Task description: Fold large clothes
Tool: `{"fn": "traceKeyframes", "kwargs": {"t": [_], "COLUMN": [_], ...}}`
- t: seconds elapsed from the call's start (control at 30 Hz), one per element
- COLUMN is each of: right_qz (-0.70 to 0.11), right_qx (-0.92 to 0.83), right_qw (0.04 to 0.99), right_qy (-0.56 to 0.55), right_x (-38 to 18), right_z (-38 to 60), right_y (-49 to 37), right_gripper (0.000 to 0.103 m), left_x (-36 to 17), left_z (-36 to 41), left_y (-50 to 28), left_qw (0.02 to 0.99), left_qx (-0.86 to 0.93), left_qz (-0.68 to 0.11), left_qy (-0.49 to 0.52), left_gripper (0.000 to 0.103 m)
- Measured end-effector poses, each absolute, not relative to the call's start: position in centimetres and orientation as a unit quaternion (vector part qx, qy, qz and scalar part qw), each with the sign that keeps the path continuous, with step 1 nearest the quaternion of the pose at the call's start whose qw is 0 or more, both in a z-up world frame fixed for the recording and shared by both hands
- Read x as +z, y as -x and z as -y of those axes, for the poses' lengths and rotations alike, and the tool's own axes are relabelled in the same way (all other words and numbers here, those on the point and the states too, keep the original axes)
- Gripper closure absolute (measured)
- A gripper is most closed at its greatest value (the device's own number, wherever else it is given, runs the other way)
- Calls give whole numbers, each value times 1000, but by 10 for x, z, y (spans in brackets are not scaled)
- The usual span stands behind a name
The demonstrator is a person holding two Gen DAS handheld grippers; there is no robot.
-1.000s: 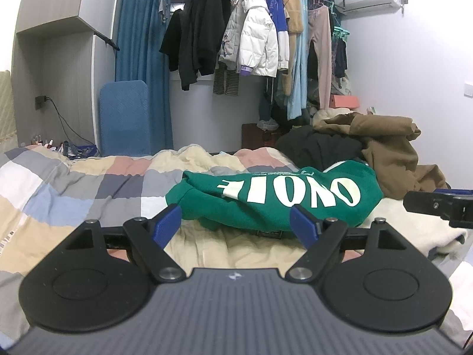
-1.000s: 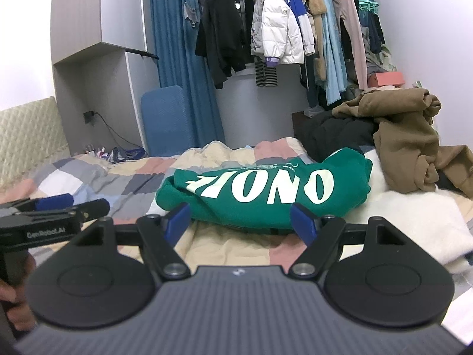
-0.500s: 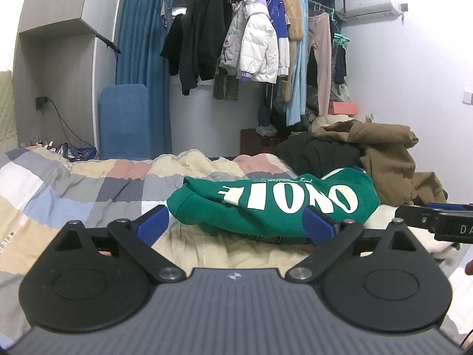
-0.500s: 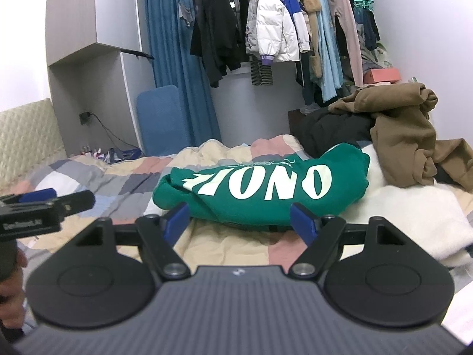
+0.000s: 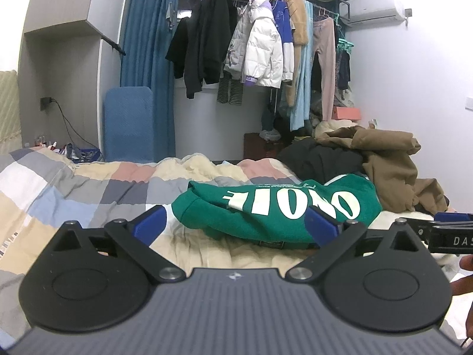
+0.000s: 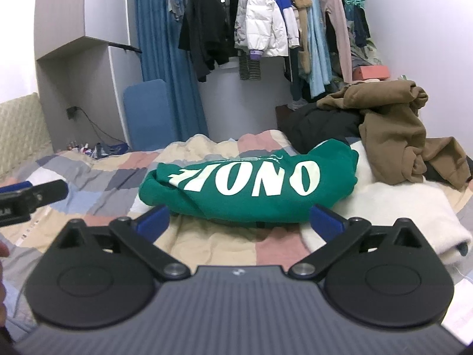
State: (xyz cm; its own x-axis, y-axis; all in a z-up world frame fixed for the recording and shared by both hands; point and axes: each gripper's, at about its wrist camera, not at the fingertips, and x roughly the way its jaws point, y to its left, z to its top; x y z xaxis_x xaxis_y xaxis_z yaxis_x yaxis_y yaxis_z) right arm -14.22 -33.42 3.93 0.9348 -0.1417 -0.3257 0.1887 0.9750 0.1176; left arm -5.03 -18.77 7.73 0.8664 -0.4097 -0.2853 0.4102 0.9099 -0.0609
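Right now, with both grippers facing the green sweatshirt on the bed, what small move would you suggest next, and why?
Probably ease both grippers back. The green sweatshirt already lies folded on the checked quilt, and neither the left gripper, open, nor the right gripper, its jaws opening, has cloth between its fingers. The brown garment looks like the next piece.

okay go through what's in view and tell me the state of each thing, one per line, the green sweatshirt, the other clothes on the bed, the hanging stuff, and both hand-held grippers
Green sweatshirt: folded into a bundle, lying on the quilt, lettering up.
Brown garment: crumpled in a heap, unfolded.
Black garment: piled, unfolded.
White fleece: lying flat beside the sweatshirt.
White puffer jacket: hanging on the rail.
Left hand-held gripper: open, holding nothing.
Right hand-held gripper: jaws opening, nothing between them.
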Motion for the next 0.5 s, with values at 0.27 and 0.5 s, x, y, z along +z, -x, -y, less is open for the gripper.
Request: {"fn": "traceKeyframes", "kwargs": {"t": [0.27, 0.5], "right_qz": [-167, -175], "right_qx": [-77, -73], "right_qw": [980, 980], "right_qy": [-70, -62], "right_x": [38, 37], "right_z": [331, 326], "right_y": [140, 141], "right_gripper": [0, 0], "left_x": [76, 78], "left_z": [188, 184], "left_y": [52, 53], "left_qw": [967, 967], "left_qx": [-206, -205], "left_qz": [-152, -151], "left_qy": [-8, -4], "left_gripper": [1, 1]}}
